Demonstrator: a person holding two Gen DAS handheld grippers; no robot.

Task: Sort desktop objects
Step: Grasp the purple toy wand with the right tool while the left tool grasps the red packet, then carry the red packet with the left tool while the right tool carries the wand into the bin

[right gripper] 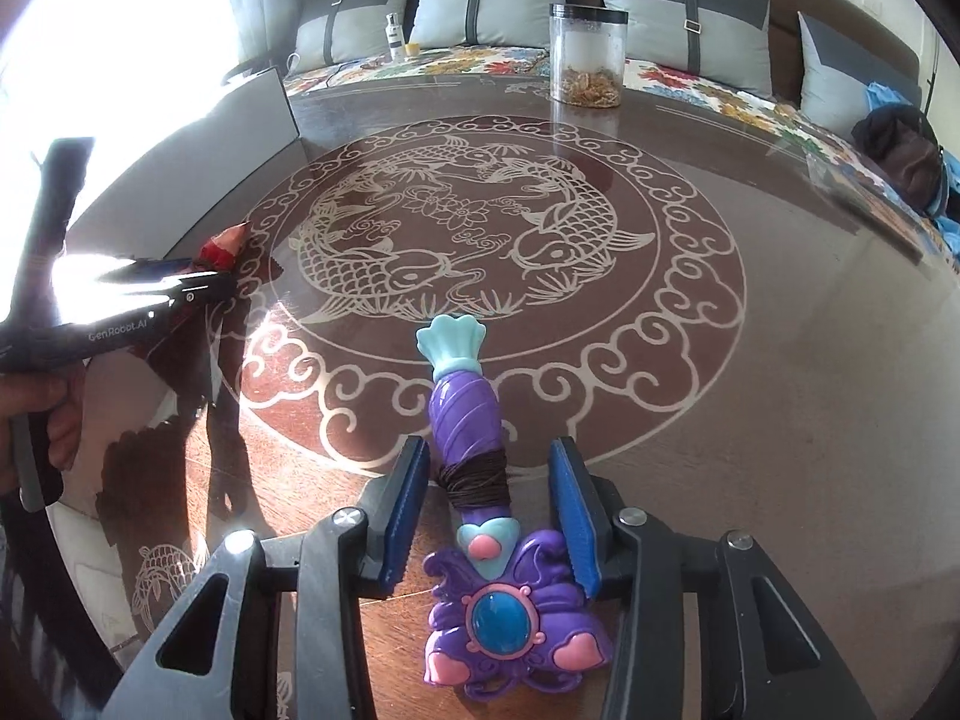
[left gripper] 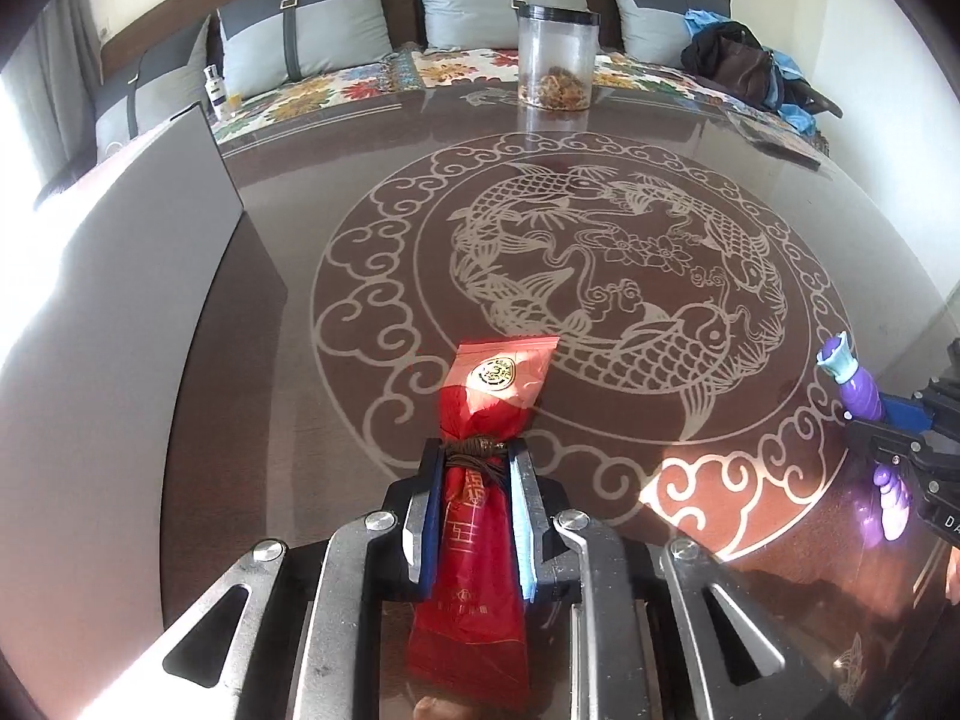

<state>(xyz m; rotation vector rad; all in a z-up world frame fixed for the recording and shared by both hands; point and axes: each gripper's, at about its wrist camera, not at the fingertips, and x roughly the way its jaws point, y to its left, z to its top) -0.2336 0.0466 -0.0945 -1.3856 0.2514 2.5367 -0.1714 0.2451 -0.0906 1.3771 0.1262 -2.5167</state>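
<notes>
1. Left gripper (left gripper: 474, 480) fingers clamped on red foil pouch (left gripper: 477, 480) above dark glossy fish-patterned surface (left gripper: 288, 360).
2. Right gripper (right gripper: 489, 516) fingers apart, flanking purple plastic toy wand (right gripper: 474, 504), untouched.

Both wrist views look steeply down, close — sharing the table (left gripper: 600, 192).

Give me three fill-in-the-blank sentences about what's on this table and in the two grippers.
1. The left gripper is clamped on a ___ packet tied with brown cord.
2. The right gripper straddles a mostly ___ toy wand, with gaps beside both pads.
3. The clear jar at the far edge of the table has a ___ lid.

Missing words: red; purple; black.
</notes>
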